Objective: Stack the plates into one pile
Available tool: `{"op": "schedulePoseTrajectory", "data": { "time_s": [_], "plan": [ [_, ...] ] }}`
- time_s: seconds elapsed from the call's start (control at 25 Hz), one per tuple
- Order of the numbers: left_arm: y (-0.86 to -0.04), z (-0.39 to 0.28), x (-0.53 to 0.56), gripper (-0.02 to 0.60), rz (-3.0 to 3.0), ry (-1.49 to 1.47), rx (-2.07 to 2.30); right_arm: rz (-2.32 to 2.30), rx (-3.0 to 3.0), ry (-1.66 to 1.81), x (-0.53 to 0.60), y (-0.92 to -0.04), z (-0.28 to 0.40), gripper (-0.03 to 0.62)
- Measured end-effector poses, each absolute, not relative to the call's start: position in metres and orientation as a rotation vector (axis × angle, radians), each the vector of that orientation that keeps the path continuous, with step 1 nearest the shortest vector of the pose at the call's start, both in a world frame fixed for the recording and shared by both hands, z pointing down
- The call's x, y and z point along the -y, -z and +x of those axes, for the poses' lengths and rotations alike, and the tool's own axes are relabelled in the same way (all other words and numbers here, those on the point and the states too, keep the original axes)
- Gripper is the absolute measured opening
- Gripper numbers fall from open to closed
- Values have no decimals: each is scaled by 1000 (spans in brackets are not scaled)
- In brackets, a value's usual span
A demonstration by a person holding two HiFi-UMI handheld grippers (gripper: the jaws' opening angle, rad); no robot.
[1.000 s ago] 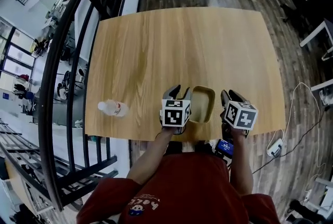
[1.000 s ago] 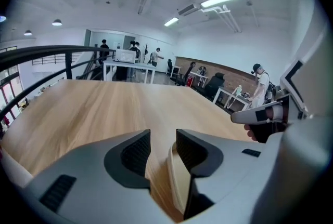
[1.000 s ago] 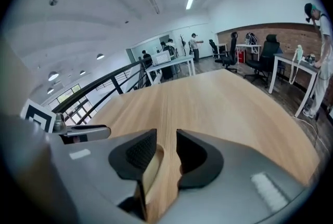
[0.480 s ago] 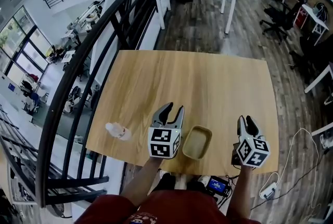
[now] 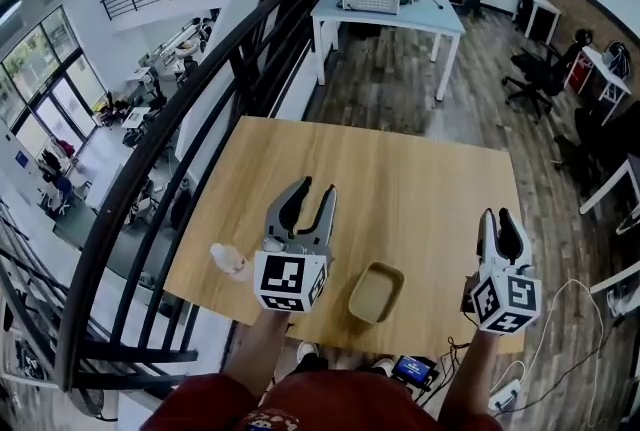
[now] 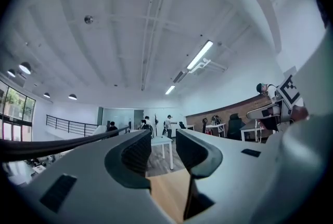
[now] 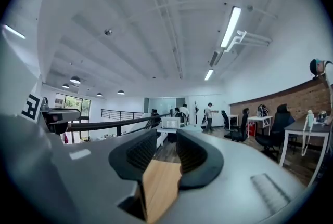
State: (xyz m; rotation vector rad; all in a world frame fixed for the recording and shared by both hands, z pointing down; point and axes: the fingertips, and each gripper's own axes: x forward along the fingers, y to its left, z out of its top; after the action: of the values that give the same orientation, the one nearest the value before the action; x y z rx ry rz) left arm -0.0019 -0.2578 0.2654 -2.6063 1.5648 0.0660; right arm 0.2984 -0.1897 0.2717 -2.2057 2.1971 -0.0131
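Note:
An olive rectangular plate [image 5: 376, 292] lies near the front edge of the wooden table [image 5: 400, 179]. I cannot tell whether it is one plate or several nested together. My left gripper [image 5: 308, 191] is held up to the left of the plate, open and empty. My right gripper [image 5: 500, 219] hangs over the table's right edge, well apart from the plate, open with a narrow gap. In the left gripper view the left gripper [image 6: 163, 147] points out over the table into the room, and so does the right gripper [image 7: 166, 146] in the right gripper view. No plate shows in either gripper view.
A clear plastic bottle [image 5: 230, 262] lies on the table's front left corner. A black railing [image 5: 170, 159] runs along the table's left side. Beyond the table stand a white table [image 5: 390, 14] with a box on it, office chairs [image 5: 535, 69] and several people at the back.
Both grippers have risen from beside the plate and moved apart, the right one out to the table's right edge. The head view has tilted up and shows more of the room. The plate stays put.

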Motion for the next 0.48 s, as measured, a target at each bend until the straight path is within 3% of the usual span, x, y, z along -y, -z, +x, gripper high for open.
{"op": "schedulePoseTrajectory", "data": {
  "time_s": [0.2,0.4,0.48],
  "plan": [
    [-242,-21,241,142,-2521,-161,-1546,-2149,-2190,-199,187,-248,277,127],
    [-247,-34,247,105,-2517,-227,-1595,-2109,-2220,-183,199,-262,263,126],
    [-251,-38,248,78,-2512,-226,-1622,-2123,-2223,-183,201,-270,259,90]
  ]
}}
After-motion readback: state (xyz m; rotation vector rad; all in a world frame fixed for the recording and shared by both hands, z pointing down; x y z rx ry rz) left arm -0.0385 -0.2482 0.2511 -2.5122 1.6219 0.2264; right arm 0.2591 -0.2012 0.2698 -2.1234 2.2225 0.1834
